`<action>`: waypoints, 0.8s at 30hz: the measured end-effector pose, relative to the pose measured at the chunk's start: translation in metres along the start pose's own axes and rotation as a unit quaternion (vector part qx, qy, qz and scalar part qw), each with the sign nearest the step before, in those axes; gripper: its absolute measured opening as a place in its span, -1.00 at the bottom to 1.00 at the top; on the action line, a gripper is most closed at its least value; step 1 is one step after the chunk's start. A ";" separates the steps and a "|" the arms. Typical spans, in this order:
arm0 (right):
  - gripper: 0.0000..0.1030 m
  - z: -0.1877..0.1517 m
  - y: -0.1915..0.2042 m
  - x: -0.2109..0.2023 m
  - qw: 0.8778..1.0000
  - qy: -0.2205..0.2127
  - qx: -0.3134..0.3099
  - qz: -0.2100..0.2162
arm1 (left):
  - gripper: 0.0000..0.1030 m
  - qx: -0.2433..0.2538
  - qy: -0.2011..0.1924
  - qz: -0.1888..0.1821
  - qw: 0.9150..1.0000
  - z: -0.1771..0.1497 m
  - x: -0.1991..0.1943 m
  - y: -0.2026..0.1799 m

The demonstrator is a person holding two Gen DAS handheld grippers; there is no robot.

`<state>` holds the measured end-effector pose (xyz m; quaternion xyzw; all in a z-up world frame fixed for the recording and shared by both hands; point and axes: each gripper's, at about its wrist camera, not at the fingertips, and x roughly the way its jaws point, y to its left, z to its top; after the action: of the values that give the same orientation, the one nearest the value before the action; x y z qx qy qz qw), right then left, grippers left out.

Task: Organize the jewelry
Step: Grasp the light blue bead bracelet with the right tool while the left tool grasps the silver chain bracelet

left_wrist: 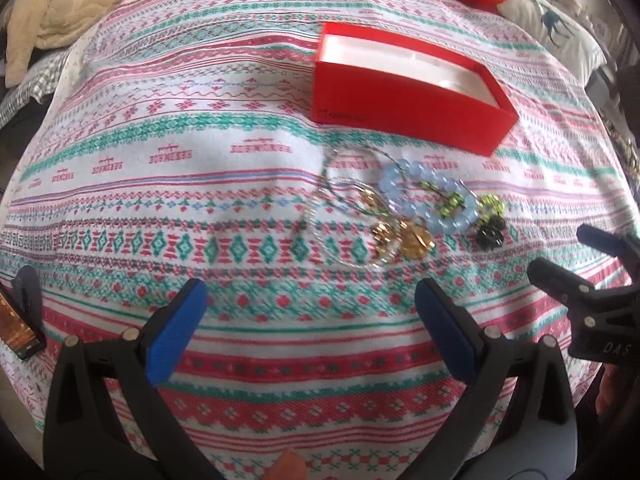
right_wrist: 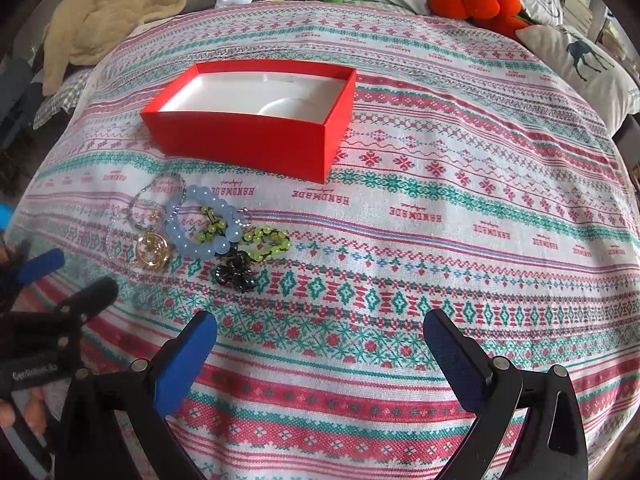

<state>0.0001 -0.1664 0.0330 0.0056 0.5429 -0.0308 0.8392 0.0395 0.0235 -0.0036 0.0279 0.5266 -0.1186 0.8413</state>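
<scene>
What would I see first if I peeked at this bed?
The bright red box jumps out first: it sits open and empty, white inside, in the middle of the patterned blanket. Just in front of it lies a tangled heap of jewelry, with a pale blue bead bracelet, a gold pendant and green beads. Both grippers, left and right, hang open nearby, holding nothing.

Your thin chains (left_wrist: pixel 340 200) blur into a tangle; the red box (left_wrist: pixel 404 96) floor looks mostly hidden here.
</scene>
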 end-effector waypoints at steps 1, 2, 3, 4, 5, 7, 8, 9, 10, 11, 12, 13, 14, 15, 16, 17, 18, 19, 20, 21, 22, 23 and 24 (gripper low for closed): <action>1.00 0.002 0.000 0.001 1.000 0.003 -0.001 0.006 | 0.95 -0.005 0.001 -0.006 1.000 0.002 0.001 0.003; 1.00 0.004 0.001 0.001 1.000 0.005 -0.003 0.010 | 0.92 -0.013 0.003 -0.018 1.000 0.005 0.002 0.009; 1.00 0.007 0.002 0.002 1.000 0.006 -0.005 0.015 | 0.87 -0.020 0.004 -0.028 0.999 0.008 0.003 0.012; 1.00 0.009 0.002 0.003 1.000 0.007 -0.006 0.019 | 0.81 -0.031 0.006 -0.043 0.999 0.012 0.005 0.017; 1.00 0.011 0.002 0.003 1.000 0.007 -0.007 0.024 | 0.78 -0.037 0.007 -0.051 0.998 0.015 0.006 0.019; 1.00 0.017 0.002 0.004 0.999 0.012 -0.006 0.035 | 0.65 -0.045 0.009 -0.067 0.997 0.022 0.010 0.023; 1.00 0.020 0.001 0.005 0.999 0.014 -0.003 0.044 | 0.61 -0.048 0.010 -0.073 0.996 0.026 0.013 0.024; 1.00 0.023 0.001 0.006 0.998 0.015 0.001 0.053 | 0.56 -0.051 0.013 -0.079 0.995 0.030 0.017 0.026; 1.00 0.025 -0.001 0.008 0.998 0.020 0.007 0.064 | 0.50 -0.053 0.016 -0.082 0.995 0.030 0.017 0.025; 0.99 0.028 -0.001 0.010 0.997 0.028 0.011 0.074 | 0.48 -0.055 0.020 -0.086 0.995 0.033 0.020 0.026; 0.98 0.030 -0.001 0.011 0.996 0.034 0.014 0.086 | 0.45 -0.056 0.023 -0.087 0.994 0.035 0.022 0.027; 0.98 0.032 0.000 0.012 0.994 0.038 0.015 0.100 | 0.39 -0.059 0.026 -0.090 0.994 0.037 0.024 0.028; 0.97 0.034 0.001 0.014 0.993 0.044 0.014 0.108 | 0.36 -0.060 0.027 -0.090 0.994 0.038 0.025 0.029; 0.91 0.036 0.004 0.015 0.992 0.048 0.012 0.113 | 0.29 -0.061 0.027 -0.090 0.994 0.039 0.026 0.030; 0.82 0.039 0.006 0.018 0.991 0.054 0.008 0.120 | 0.18 -0.062 0.027 -0.090 0.994 0.040 0.025 0.031; 0.79 0.042 0.007 0.021 0.990 0.057 0.006 0.125 | 0.12 -0.062 0.027 -0.089 0.994 0.040 0.025 0.033; 0.70 0.045 0.009 0.025 0.989 0.061 0.007 0.133 | 0.00 -0.062 0.028 -0.086 0.994 0.041 0.025 0.034; 0.61 0.048 0.011 0.027 0.988 0.062 0.008 0.139 | -0.09 -0.060 0.028 -0.085 0.994 0.037 0.024 0.037; 0.56 0.051 0.013 0.031 0.987 0.063 0.010 0.145 | -0.11 -0.058 0.029 -0.083 0.994 0.037 0.024 0.038; 0.49 0.054 0.016 0.033 0.986 0.064 0.011 0.153 | -0.16 -0.056 0.029 -0.082 0.995 0.038 0.024 0.037; 0.42 0.057 0.018 0.034 0.985 0.063 0.010 0.159 | -0.20 -0.054 0.030 -0.082 0.995 0.038 0.024 0.037; 0.38 0.060 0.022 0.034 0.984 0.061 0.006 0.165 | -0.22 -0.052 0.030 -0.083 0.995 0.037 0.024 0.038; 0.32 0.063 0.028 0.034 0.984 0.058 -0.002 0.167 | -0.25 -0.050 0.030 -0.084 0.995 0.036 0.023 0.039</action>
<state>0.0730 -0.1428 0.0270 0.0965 0.5822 0.1115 0.7995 0.0901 0.0510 -0.0113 -0.0552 0.5575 -0.1615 0.8125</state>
